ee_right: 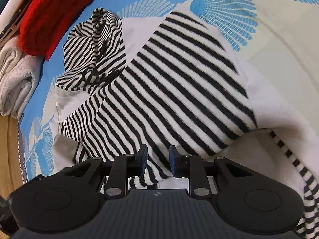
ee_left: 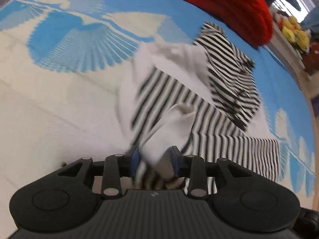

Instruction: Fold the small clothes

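Observation:
A black-and-white striped hooded garment [ee_right: 179, 83] with a white lining lies rumpled on the blue and cream patterned bedspread [ee_right: 279, 49]. Its hood [ee_right: 95, 45] is bunched at the far left in the right wrist view. My right gripper [ee_right: 158, 162] is shut on a striped hem corner, and the cloth rises in a fold to its right. In the blurred left wrist view the garment [ee_left: 229, 75] shows its white inside [ee_left: 179, 63]. My left gripper [ee_left: 155, 159] is shut on a bunch of white and striped fabric that fills the gap between its blue pads.
A red knitted item [ee_right: 49, 14] and a folded cream towel [ee_right: 14, 79] lie at the far left by the bed's wooden edge [ee_right: 8, 149]. In the left wrist view the red item [ee_left: 229, 6] sits top right, with yellow soft toys [ee_left: 297, 31] beyond the bed.

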